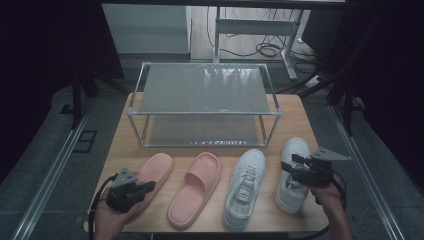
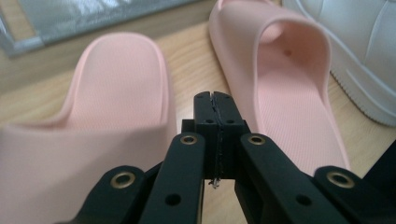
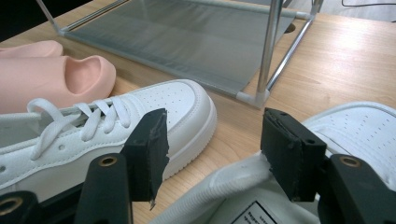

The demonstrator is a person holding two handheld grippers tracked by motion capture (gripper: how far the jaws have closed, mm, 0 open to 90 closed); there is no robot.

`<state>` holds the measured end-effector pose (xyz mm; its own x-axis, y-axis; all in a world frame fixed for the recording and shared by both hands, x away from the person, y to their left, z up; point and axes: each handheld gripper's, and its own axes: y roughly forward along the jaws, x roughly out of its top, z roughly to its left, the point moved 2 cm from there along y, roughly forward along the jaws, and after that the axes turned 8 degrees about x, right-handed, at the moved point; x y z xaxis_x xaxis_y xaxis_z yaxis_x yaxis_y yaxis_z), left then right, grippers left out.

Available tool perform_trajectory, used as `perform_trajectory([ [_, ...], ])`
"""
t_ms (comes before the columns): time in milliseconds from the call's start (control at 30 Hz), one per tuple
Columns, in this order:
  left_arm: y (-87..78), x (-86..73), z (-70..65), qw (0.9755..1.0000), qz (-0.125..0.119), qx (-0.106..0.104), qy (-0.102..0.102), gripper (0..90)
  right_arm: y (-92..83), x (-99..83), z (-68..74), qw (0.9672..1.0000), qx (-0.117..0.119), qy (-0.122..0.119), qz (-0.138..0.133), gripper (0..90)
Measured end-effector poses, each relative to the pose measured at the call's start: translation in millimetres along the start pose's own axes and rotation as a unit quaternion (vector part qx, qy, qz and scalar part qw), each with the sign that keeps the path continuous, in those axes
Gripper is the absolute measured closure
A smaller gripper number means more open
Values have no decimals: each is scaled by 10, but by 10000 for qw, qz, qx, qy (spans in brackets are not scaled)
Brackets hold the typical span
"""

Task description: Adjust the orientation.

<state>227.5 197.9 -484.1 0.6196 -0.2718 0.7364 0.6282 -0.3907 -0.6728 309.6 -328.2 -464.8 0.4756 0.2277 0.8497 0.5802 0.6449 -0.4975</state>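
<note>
1. L gripper – near edge of table, over heel of L slipper. Jaws clenched, pads met, nothing seen between them; slipper is not gripped, lies flat under and beside the tips.
2. R gripper – near R edge, over R sneaker. Jaws released, set either side of the heel collar, pads not pressing yet.
3. R slipper – beside L slipper, toe pointing to rack, untouched.
4. L sneaker – between R slipper and R sneaker, laced, untouched.
5. Rack – far half of table, behind the row of four. Two shelves, top and bottom; both are seen bare, nothing stored.

Step in hand (judged): pick-up of outer pair members for shelving.
- R jaws to be lowered so one pad sits inside the collar, one outside, then closed on the padded rim; a grip on the laces or tongue is best avoided.
- L jaws to be reopened before anything else, then set across the slipper's side wall or strap edge, not the flat sole.
- Lift to be kept level so toes clear the rack's front bar.
</note>
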Motion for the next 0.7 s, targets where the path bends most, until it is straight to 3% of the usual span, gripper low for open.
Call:
perform_trajectory([
  [433, -26, -316, 49, 9992, 294, 99, -242, 900, 5, -34, 2, 10000, -20, 53, 13, 417],
  [700, -29, -380, 79, 9986, 372, 215, -305, 900, 13, -23, 9, 10000, -8, 51, 32, 418],
])
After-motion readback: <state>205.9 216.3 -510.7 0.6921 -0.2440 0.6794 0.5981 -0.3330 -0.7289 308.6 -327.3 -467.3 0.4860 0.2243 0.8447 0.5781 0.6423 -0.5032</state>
